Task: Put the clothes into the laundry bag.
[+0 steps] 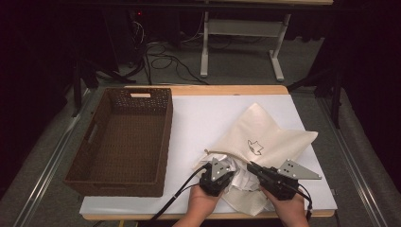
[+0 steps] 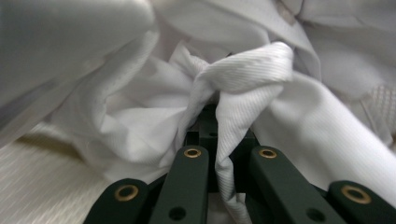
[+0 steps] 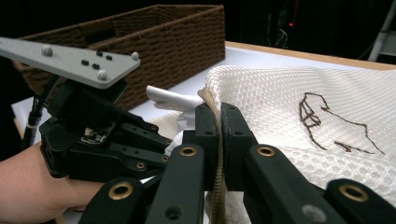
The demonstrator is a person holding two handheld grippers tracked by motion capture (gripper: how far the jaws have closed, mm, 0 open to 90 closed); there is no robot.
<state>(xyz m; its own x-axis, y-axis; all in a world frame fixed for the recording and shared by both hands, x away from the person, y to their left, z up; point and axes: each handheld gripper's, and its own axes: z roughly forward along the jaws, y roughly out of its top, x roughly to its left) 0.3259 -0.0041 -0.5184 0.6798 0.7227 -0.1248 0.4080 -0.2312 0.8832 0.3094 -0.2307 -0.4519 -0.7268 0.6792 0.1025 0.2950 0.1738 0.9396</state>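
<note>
Left gripper (image 1: 216,176) clamps the white cloth (image 2: 243,93) just inside the bag (image 1: 269,137), right gripper (image 3: 219,140) pinches the bag's rim beside it, and a hard tug could drag the bag or slip the cloth.

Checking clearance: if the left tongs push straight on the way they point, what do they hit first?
The left tongs, already shut on a fold of white garment, would likely just press deeper into that bunched cloth at the mesh bag mouth; depth beyond is unclear.
</note>
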